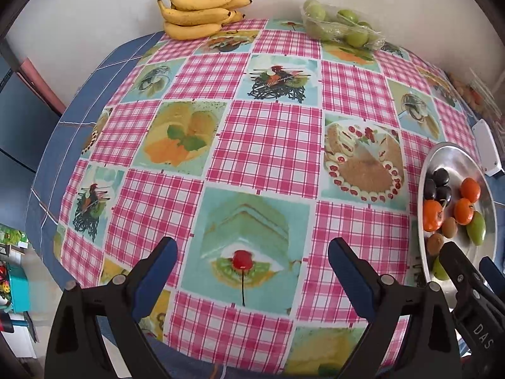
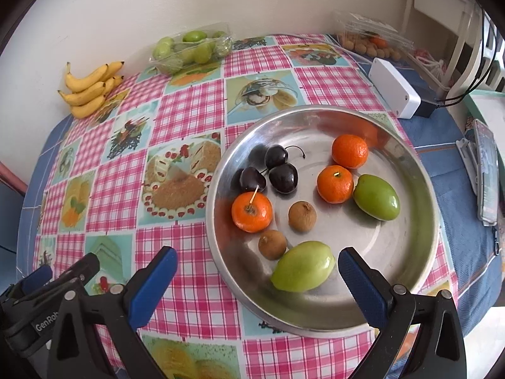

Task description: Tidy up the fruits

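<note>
Grippers [image 1: 252, 262] [image 2: 257, 271] both gape empty; oval pale-green fruit [image 2: 303, 267] in round steel dish [image 2: 410, 170] points toward two o'clock.

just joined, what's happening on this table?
A person holds a hand-held gripper in each hand over a checked tablecloth. Both are open and empty. The right hand-held gripper sits by a green fruit in the metal tray, which also holds oranges, cherries and small brown fruits. The left hand-held gripper is over bare cloth. Bananas lie by the wall.
</note>
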`<control>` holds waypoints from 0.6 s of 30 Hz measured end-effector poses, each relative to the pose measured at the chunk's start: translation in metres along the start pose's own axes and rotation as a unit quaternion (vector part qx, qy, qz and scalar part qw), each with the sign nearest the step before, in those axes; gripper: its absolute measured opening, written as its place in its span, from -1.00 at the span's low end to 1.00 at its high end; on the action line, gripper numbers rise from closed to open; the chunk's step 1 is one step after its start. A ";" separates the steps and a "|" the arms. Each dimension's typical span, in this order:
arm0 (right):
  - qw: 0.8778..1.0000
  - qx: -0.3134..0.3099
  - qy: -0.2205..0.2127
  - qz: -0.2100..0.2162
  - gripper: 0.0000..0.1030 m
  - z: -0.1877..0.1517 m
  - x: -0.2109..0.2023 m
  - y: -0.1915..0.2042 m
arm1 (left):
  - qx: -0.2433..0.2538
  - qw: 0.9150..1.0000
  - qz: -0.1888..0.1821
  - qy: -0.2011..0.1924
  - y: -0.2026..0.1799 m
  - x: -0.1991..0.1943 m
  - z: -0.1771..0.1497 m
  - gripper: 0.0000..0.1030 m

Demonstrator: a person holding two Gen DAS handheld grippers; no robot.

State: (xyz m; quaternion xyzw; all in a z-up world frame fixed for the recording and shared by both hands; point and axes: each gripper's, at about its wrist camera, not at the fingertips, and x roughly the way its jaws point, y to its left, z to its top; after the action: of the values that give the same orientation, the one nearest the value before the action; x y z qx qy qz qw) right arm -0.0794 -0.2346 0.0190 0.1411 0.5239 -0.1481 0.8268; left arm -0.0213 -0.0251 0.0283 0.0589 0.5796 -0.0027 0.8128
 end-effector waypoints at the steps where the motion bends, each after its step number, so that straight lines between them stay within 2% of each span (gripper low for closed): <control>1: 1.000 -0.001 -0.001 -0.001 1.00 -0.001 -0.002 0.000 | 0.000 1.000 -0.003 -0.003 0.001 -0.002 -0.001 0.87; 8: 1.000 -0.002 -0.011 -0.007 1.00 -0.005 -0.017 -0.005 | 0.018 0.999 -0.016 -0.024 -0.001 -0.021 -0.011 0.87; 18: 1.000 -0.004 -0.019 -0.006 1.00 -0.010 -0.031 -0.007 | 0.016 0.999 -0.024 -0.028 0.003 -0.028 -0.017 0.87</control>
State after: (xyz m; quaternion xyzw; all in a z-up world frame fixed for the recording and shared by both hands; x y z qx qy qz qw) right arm -0.1033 -0.2340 0.0428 0.1319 0.5095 -0.1531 0.8364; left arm -0.0461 -0.0224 0.0492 0.0576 0.5575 -0.0335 0.8275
